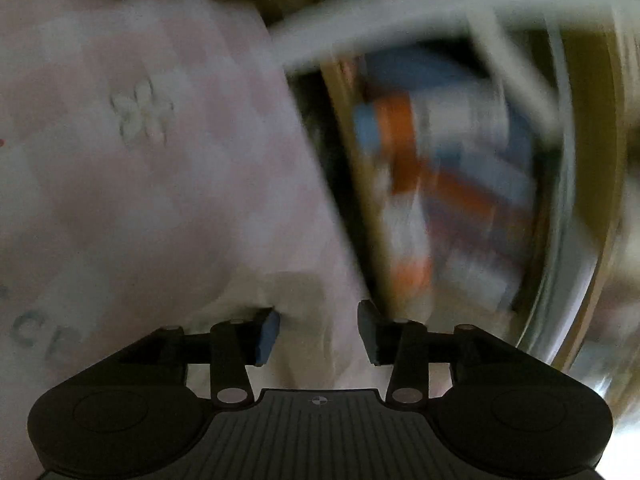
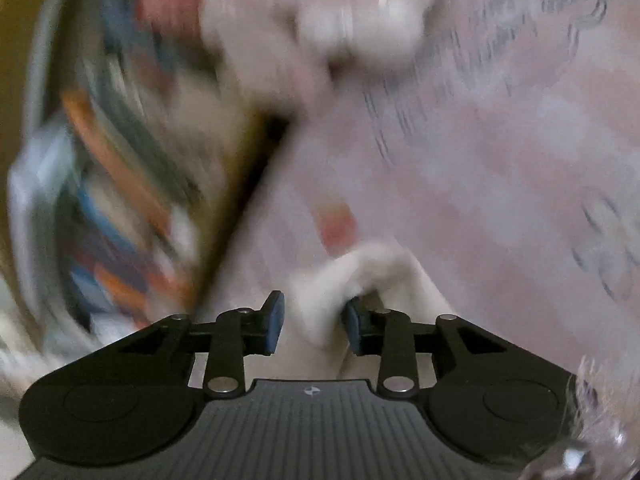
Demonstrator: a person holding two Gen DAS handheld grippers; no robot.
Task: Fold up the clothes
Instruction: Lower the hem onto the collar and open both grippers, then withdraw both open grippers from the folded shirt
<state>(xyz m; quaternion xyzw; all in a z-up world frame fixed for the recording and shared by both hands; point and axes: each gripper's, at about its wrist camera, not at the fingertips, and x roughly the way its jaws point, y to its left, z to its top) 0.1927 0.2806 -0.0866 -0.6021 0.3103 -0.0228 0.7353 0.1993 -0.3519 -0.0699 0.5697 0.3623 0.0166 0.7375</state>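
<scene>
Between each of two tongs (image 1: 318, 334) (image 2: 314, 322), one pink garment (image 1: 140, 184) (image 2: 480, 184), bunched.

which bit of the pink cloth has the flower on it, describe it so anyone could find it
In the left wrist view, the pale pink checked garment fills the left half of the picture. Its upper middle carries a small raised white flower, well above the left tongs. It is the only stitched motif there; the faint blue letters sit lower left.

Left wrist view: garment (image 1: 140, 168) spreads from 9 to 12 o'clock, a blurred striped item (image 1: 432, 184) at 2 o'clock. Right wrist view: garment (image 2: 460, 160) at 1–3 o'clock, striped item (image 2: 120, 184) at 9.
</scene>
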